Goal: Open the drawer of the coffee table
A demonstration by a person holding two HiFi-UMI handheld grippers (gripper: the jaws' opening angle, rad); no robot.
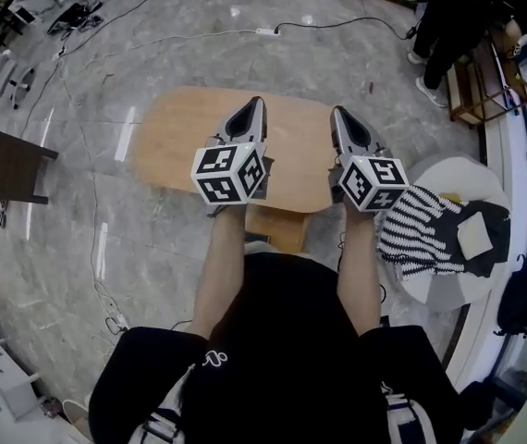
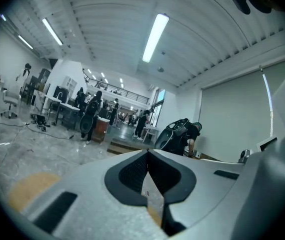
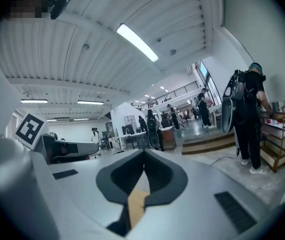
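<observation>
Oval wooden coffee table (image 1: 176,141); drawer (image 1: 277,228) seemingly protrudes at near edge.

The oval wooden coffee table (image 1: 180,141) stands on the grey marble floor (image 1: 106,239), where cables (image 1: 356,19) trail.

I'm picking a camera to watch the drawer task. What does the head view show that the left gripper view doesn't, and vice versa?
Only the head view: the whole oval top of the coffee table, the person's forearms, and a striped cloth on a round white table. Only the left gripper view: the ceiling light strip and people at distant desks. Both: the left gripper, jaws shut on nothing, and the grey marble floor.
</observation>
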